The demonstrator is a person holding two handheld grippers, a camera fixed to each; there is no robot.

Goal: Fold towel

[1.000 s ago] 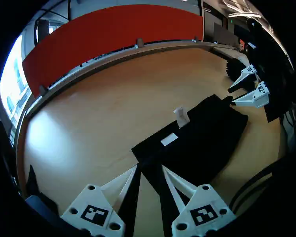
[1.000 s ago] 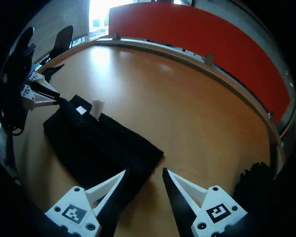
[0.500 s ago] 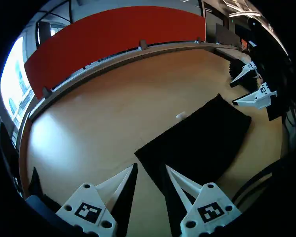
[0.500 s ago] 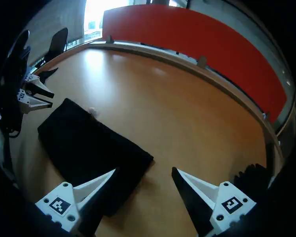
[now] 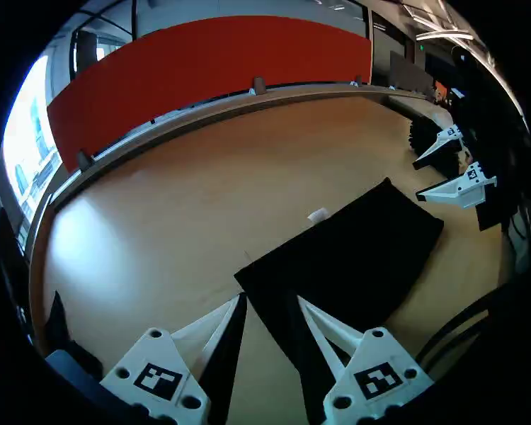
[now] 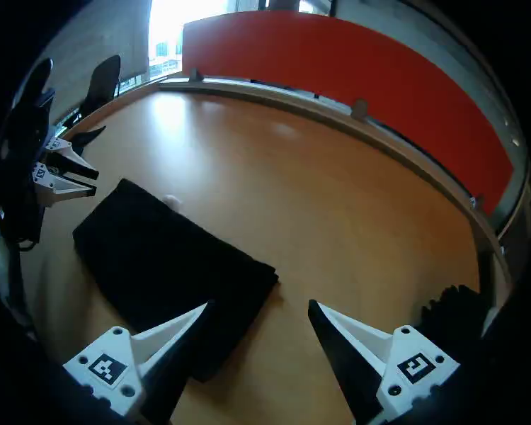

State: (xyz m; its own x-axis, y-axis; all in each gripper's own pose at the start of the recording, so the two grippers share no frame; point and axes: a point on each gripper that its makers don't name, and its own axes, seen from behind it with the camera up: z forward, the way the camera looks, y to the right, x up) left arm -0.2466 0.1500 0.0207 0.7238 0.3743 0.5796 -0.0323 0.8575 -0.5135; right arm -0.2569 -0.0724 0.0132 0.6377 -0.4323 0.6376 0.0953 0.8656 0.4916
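**deskjockey:** The biggest thing in your shot is the wooden table (image 5: 180,205). It's a wide curved top with a pale patch of glare at the window end. A long red partition (image 5: 209,60) runs along its far edge, and there are bright windows (image 5: 21,149) just past where the partition stops.

**foldfan:** Yep, and your right gripper view also catches a dark office chair (image 6: 104,76) parked at the far corner of the table, by the glass. There's a dark ribbed thing (image 6: 458,312) at the table's edge on the other side too, but I can't tell what it is.

**deskjockey:** Your black towel (image 5: 350,251) lies flat on the wood as a folded rectangle. It's between your two grippers and well clear of the partition.

**foldfan:** On your left gripper (image 5: 267,301) the fingers are spread with nothing pinched. The towel's near corner sits right at the tips, and I can't tell whether they touch the cloth. Your right gripper (image 6: 260,306) is spread wide with nothing in it. One finger is over the towel's short end and the other is over bare wood.

**deskjockey:** In the left gripper view your right gripper is over at the towel's far end. Its fingers are apart and its tips are just beside that corner.

**foldfan:** The smallest bit is a white tag (image 5: 317,214) poking out from the towel's long edge on the partition side.
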